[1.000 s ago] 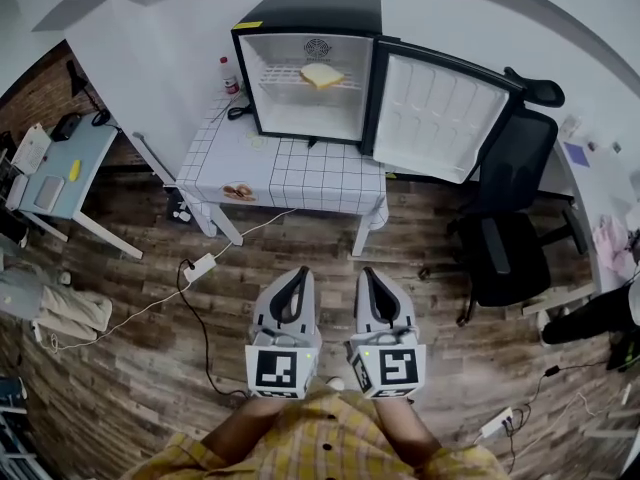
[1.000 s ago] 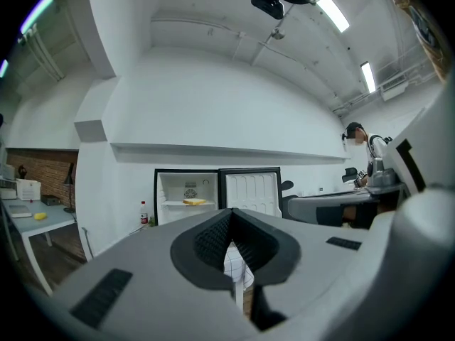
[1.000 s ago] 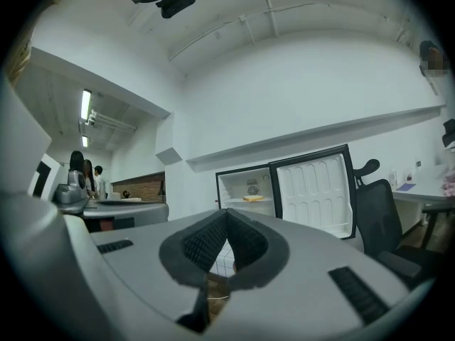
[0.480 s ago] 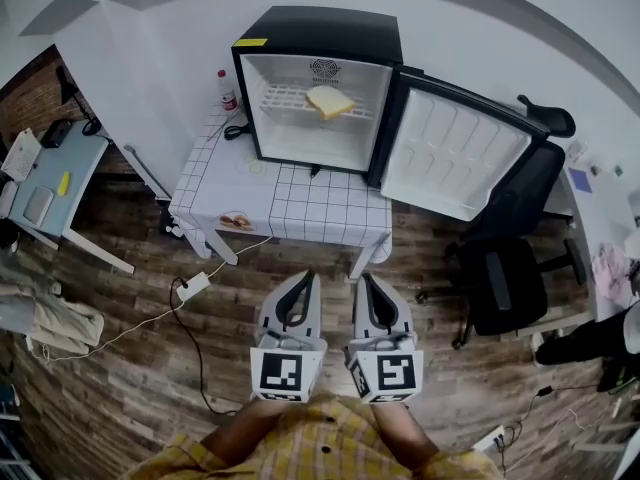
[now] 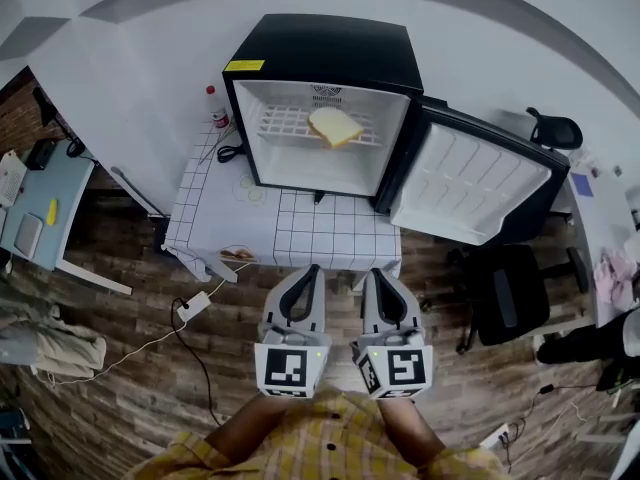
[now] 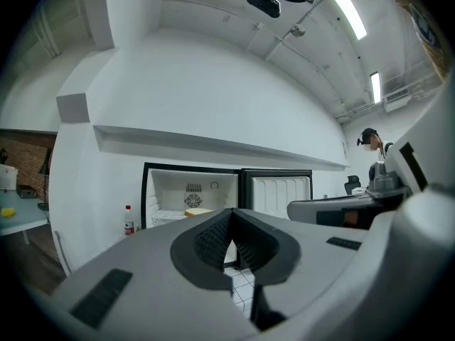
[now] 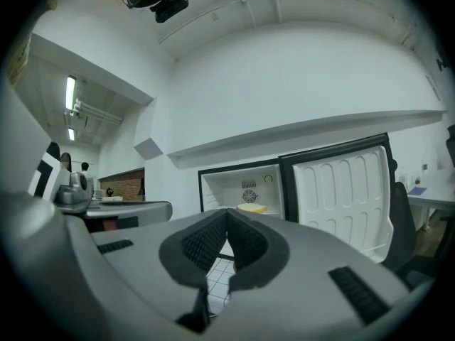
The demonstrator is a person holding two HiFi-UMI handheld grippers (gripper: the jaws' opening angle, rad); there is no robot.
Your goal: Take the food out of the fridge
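A small black fridge (image 5: 320, 48) stands on a white gridded table (image 5: 290, 223), its door (image 5: 475, 183) swung open to the right. A slice of bread (image 5: 335, 125) lies on the wire shelf inside; it also shows in the left gripper view as the bread (image 6: 199, 211) and in the right gripper view as the bread (image 7: 252, 207). My left gripper (image 5: 311, 271) and right gripper (image 5: 370, 273) are side by side at the table's near edge, both shut and empty, pointing level toward the fridge and well short of it.
A red-capped bottle (image 5: 212, 106) and a black cable stand left of the fridge. A flat item (image 5: 238, 254) lies at the table's front left. A black office chair (image 5: 505, 288) is to the right, a grey desk (image 5: 40, 208) to the left, cables and a power strip (image 5: 195, 301) on the wood floor.
Both grippers and the person have moved forward toward the table; the fridge and table appear larger and closer. Jaws stay shut.
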